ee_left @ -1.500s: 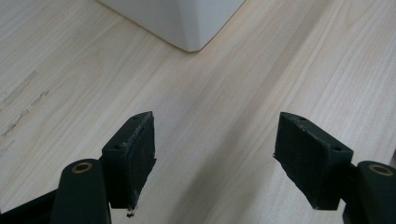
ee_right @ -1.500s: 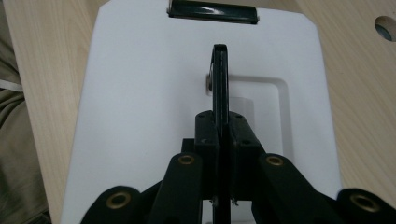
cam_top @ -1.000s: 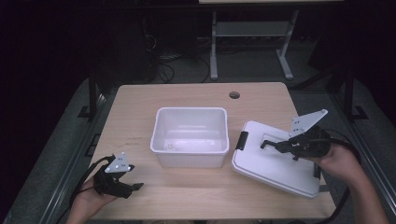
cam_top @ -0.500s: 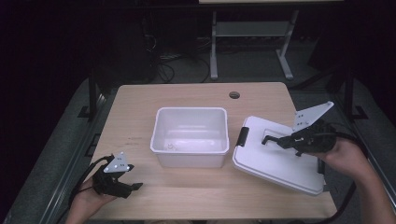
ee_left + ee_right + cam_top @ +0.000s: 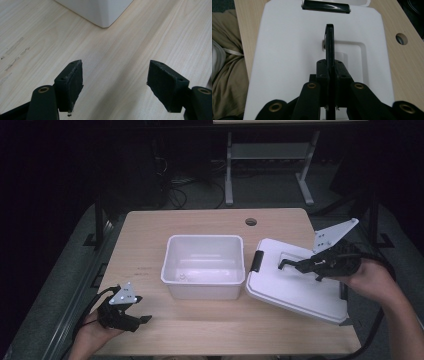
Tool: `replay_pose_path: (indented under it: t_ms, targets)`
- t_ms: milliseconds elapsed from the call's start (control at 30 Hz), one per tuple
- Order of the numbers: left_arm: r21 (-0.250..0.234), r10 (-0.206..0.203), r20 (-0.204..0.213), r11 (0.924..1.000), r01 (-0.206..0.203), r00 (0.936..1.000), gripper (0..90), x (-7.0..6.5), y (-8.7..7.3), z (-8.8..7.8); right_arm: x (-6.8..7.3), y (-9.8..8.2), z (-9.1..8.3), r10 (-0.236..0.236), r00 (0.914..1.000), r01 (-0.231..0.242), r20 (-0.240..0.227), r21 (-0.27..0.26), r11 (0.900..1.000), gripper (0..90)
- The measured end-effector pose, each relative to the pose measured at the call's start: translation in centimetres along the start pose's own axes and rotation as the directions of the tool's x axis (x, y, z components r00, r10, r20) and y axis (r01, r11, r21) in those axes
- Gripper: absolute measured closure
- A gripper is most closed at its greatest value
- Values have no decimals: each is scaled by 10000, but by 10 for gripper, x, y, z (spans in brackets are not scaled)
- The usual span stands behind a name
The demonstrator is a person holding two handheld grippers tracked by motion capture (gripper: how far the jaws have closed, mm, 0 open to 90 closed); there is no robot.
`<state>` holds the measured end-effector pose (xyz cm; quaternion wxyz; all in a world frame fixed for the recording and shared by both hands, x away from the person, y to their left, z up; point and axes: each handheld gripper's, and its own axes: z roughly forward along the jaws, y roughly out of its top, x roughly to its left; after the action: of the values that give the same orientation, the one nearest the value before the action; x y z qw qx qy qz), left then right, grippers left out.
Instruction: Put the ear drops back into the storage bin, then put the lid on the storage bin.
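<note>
Beside the glossy white bin, right tongs clench the flat rounded-corner lid's thin black handle — probably plastic — while left tongs gape empty.

A pale wooden surface with a round cable hole stands in a dark room, cables and a grey metal frame behind it.

The bin is sitting mid-counter, the lid lying at its 3 o'clock and the left tool resting at its 8 o'clock.
</note>
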<state>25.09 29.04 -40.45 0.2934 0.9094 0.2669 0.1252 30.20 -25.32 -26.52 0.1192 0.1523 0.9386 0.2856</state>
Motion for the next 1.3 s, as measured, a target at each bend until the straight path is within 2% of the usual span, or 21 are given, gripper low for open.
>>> replay_pose_path:
  t_ms: [300, 700, 1300]
  targets:
    - [-43, 37, 34, 10000, -37, 10000, 282, 1, 0, -1, -2, 16, -1, -142, 9998, 141, -120, -111, 9998, 839]
    - [-69, 58, 36, 10000, -58, 10000, 281, 1, 0, -2, -3, 42, 14, -500, 9978, 484, -446, -376, 9981, 839]
    - [-62, 102, 51, 9999, -101, 9999, 276, 2, -1, -2, -6, 75, 34, -902, 9926, 866, -813, -463, 9952, 839]
